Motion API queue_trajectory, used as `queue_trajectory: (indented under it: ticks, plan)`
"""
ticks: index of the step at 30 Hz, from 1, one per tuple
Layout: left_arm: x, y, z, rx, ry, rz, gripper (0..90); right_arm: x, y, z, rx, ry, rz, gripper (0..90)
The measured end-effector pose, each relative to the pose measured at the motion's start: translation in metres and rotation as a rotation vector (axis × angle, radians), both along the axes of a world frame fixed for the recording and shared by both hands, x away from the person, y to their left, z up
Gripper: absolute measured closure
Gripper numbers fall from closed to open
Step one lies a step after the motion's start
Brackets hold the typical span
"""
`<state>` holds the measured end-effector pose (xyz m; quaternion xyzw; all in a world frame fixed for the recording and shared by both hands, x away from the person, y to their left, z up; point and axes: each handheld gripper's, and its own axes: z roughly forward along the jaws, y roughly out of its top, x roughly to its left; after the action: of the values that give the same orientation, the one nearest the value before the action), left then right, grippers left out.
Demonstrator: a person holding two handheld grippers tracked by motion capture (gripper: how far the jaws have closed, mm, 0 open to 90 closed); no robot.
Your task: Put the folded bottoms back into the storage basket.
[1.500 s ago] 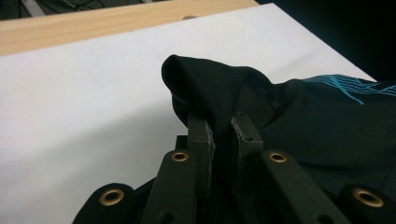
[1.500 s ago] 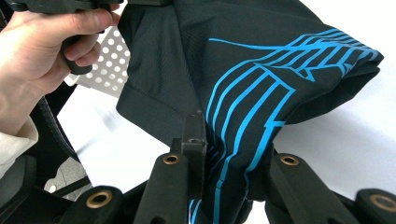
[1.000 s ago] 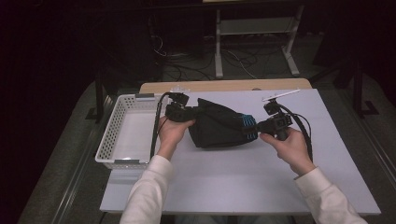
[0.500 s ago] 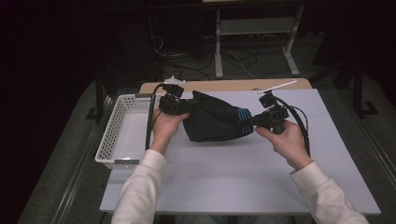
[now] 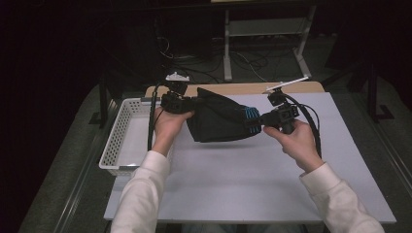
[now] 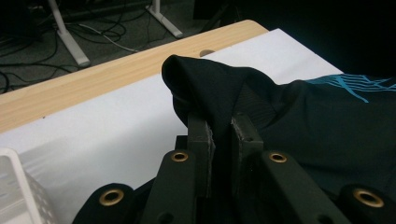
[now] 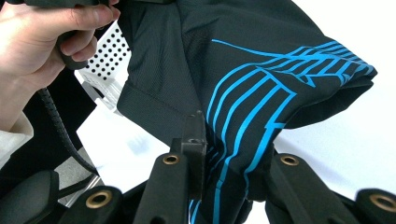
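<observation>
I have the black garment (image 5: 218,121) stretched between both grippers above the white table (image 5: 252,184), apparently clear of it, though the high view is dim. My left gripper (image 6: 219,135) pinches a fold at one end; my right gripper (image 7: 229,154) clamps the blue-striped end. The white basket (image 5: 121,141) sits left.

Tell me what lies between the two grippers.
The black garment with blue lines spans the gap between the left gripper and right gripper, each shut on one end, held above the white table. The high view shows this.
</observation>
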<state>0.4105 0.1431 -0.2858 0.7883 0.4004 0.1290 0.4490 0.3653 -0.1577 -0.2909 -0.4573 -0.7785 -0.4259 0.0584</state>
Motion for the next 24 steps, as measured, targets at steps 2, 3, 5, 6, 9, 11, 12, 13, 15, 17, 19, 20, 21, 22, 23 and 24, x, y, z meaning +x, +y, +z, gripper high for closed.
queue_trajectory:
  ticks: [2,3,5,6,9,11,12,13,15,17,19,20,21,22,23,24]
  plan:
    - [0.000,0.002,0.003,0.000,-0.005,0.002,80.2,0.000,0.001,0.003,0.000,-0.008,0.003,74.0]
    - [0.000,0.003,0.005,0.002,-0.006,0.002,80.2,0.000,0.002,0.005,-0.001,-0.008,0.005,74.0]
    - [0.000,0.004,0.007,0.001,-0.010,0.007,80.1,0.001,0.004,0.007,0.000,-0.011,0.007,74.1]
    - [0.000,0.005,0.008,0.002,-0.011,0.009,80.2,0.001,0.005,0.009,-0.002,-0.013,0.008,74.0]
    - [0.000,0.008,0.010,0.002,-0.014,0.014,80.2,0.002,0.009,0.011,-0.004,-0.016,0.009,74.0]
    - [0.000,0.011,0.011,0.001,-0.013,0.019,80.2,0.002,0.012,0.013,-0.006,-0.017,0.012,74.1]
    - [0.000,0.012,0.011,0.001,-0.015,0.020,80.2,0.002,0.014,0.013,-0.007,-0.018,0.013,74.0]
    - [0.000,0.013,0.011,-0.002,-0.015,0.024,80.1,0.003,0.015,0.014,-0.007,-0.022,0.014,74.1]
    - [0.000,0.016,0.012,-0.004,-0.015,0.027,80.2,0.004,0.017,0.014,-0.009,-0.025,0.017,74.0]
    - [-0.001,0.019,0.013,-0.003,-0.016,0.028,80.2,0.004,0.020,0.015,-0.008,-0.024,0.017,74.0]
    - [-0.001,0.022,0.014,-0.002,-0.020,0.030,80.2,0.004,0.023,0.016,-0.010,-0.026,0.020,74.0]
    - [-0.001,0.023,0.014,-0.003,-0.020,0.033,80.1,0.005,0.024,0.016,-0.009,-0.025,0.021,74.0]
    - [-0.002,0.025,0.015,-0.004,-0.020,0.035,80.1,0.005,0.025,0.016,-0.006,-0.026,0.022,74.0]
    - [-0.002,0.026,0.015,-0.004,-0.022,0.035,80.1,0.005,0.027,0.017,-0.008,-0.026,0.022,74.0]
    - [-0.002,0.028,0.016,-0.003,-0.022,0.037,80.1,0.005,0.028,0.017,-0.009,-0.028,0.024,74.0]
    - [-0.002,0.029,0.016,-0.001,-0.022,0.039,80.2,0.005,0.029,0.018,-0.008,-0.027,0.025,74.0]
